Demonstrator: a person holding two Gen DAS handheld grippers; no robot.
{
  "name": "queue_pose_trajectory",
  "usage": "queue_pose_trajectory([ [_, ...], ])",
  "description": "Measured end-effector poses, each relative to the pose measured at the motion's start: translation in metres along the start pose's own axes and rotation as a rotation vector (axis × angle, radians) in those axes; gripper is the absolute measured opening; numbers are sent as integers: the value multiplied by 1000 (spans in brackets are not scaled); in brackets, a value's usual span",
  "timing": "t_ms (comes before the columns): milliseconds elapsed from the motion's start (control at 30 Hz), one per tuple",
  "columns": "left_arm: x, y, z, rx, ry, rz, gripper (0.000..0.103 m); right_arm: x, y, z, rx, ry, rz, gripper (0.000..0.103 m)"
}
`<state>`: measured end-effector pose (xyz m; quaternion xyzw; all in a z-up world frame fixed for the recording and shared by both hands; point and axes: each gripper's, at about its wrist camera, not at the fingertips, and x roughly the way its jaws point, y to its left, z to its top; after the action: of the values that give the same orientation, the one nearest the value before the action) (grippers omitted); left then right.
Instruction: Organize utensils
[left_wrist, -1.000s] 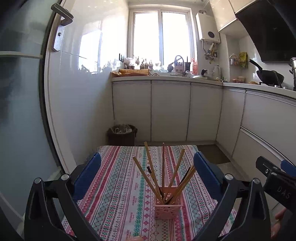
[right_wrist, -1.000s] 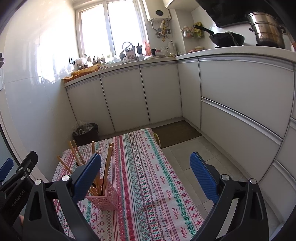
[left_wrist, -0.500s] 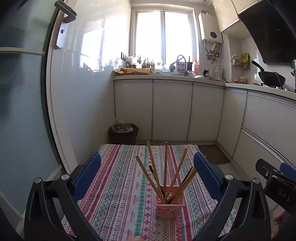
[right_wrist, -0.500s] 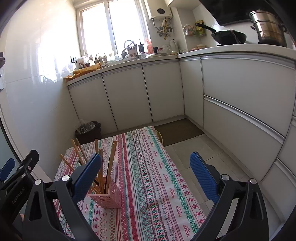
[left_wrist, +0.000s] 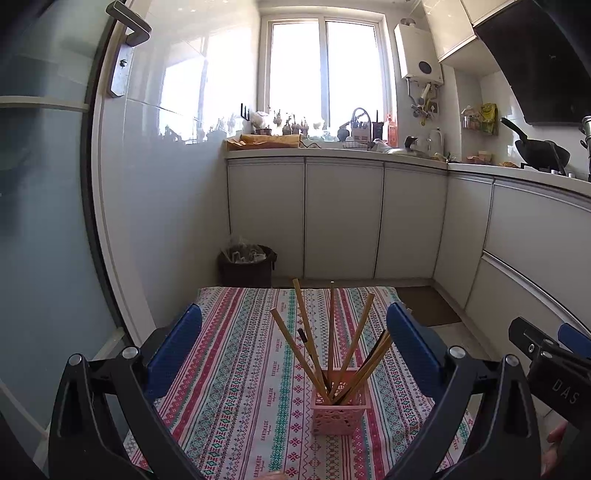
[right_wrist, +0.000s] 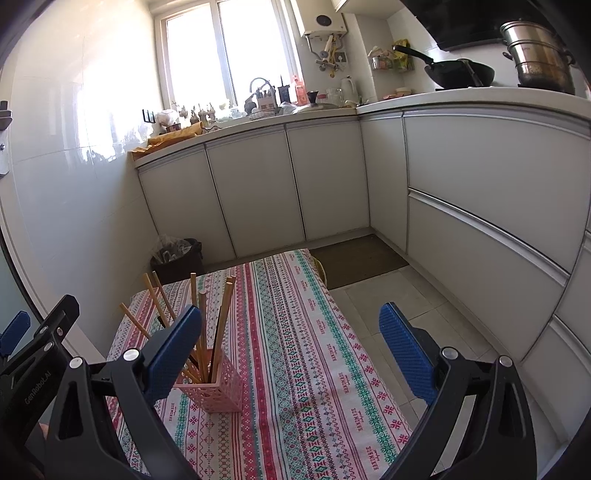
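Chopsticks (left_wrist: 332, 343) stand in the pink holder (left_wrist: 340, 415) between your left gripper (left_wrist: 294, 350) fingers, spread apart, untouched. Your right gripper (right_wrist: 291, 350), equally agape, alone shows the steel pot (right_wrist: 537, 55).

Small kitchen, bright daylight thru window (left_wrist: 325, 74) straight ahead. White base cabinets (left_wrist: 343, 221) run under it & wrap along the right side; cluttered counter (right_wrist: 258, 118) on top. Water heater (left_wrist: 419, 55) up right of window. Glossy white tiled wall (right_wrist: 74, 166) left. Dark bin (left_wrist: 247, 264) in far-left corner. Brown mat (right_wrist: 354, 260) on pale tile floor (right_wrist: 424, 314) ahead-right.
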<state>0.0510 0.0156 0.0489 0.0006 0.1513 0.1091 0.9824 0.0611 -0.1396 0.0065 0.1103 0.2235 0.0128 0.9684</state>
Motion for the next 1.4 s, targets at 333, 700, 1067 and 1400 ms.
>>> queue_pose_trajectory([
  [333, 0, 2, 0, -4, -6, 0, 96, 0, -2, 0, -2, 6, 5, 94],
  [700, 1, 3, 0, -8, 9, 27, 96, 1, -2, -1, -7, 11, 8, 94],
  [1067, 3, 0, -2, 33, 18, 0, 95, 1, -3, -2, 0, 18, 13, 94],
  [1400, -4, 0, 0, 10, -13, -33, 96, -2, -8, -1, 14, 6, 17, 94],
])
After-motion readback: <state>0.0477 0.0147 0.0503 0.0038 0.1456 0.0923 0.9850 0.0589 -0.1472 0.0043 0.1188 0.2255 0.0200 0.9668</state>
